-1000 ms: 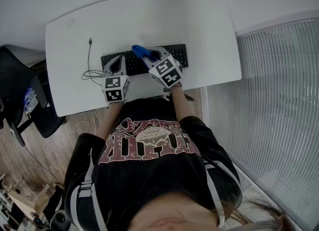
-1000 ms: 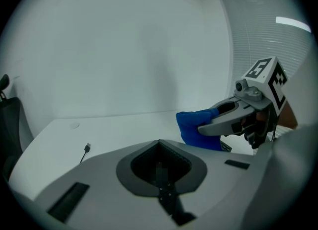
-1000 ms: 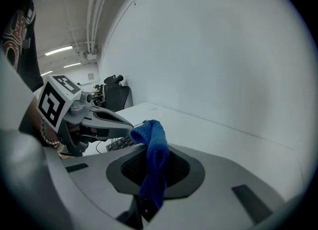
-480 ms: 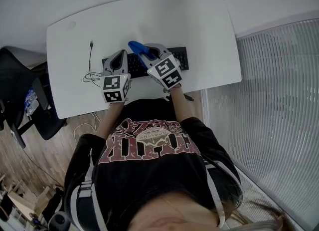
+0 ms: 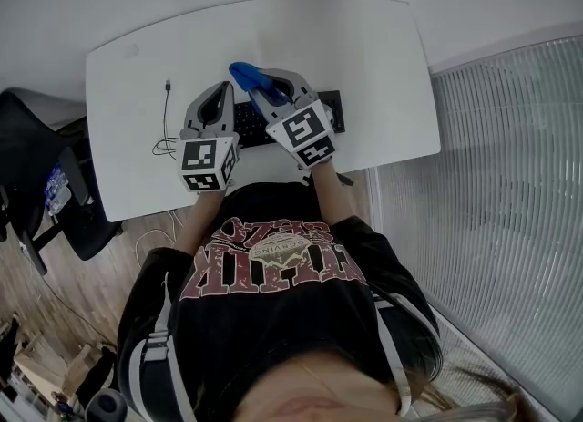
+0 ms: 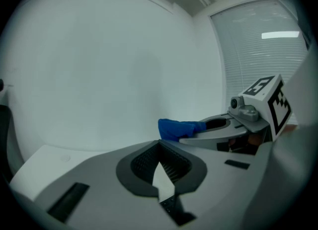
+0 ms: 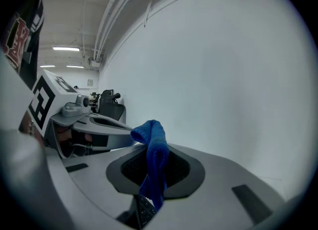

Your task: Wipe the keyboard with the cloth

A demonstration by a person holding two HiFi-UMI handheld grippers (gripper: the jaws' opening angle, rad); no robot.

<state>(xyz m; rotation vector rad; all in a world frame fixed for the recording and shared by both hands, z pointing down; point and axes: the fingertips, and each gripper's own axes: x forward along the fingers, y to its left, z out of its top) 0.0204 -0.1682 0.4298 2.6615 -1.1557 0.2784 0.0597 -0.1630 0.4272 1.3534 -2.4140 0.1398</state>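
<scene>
Blue cloth [image 5: 246,76] is pinched in the closed jaws of the right gripper [image 5: 265,91], at the far edge of the keyboard [image 5: 248,125] (1 fold is draped over the jaw tips). Left gripper [image 5: 219,94] is positioned over the keyboard's left half, jaws drawn together on nothing. Keyboard is laid on a white table [image 5: 118,156]; 1 cable [image 5: 165,118] is noted just left of the keyboard.

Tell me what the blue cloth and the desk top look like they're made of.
The blue cloth looks like soft microfibre or knit fabric: fine ribbed weave, limp folds. The desk top looks like smooth white laminate or painted board: even, grainless, matt surface.
</scene>
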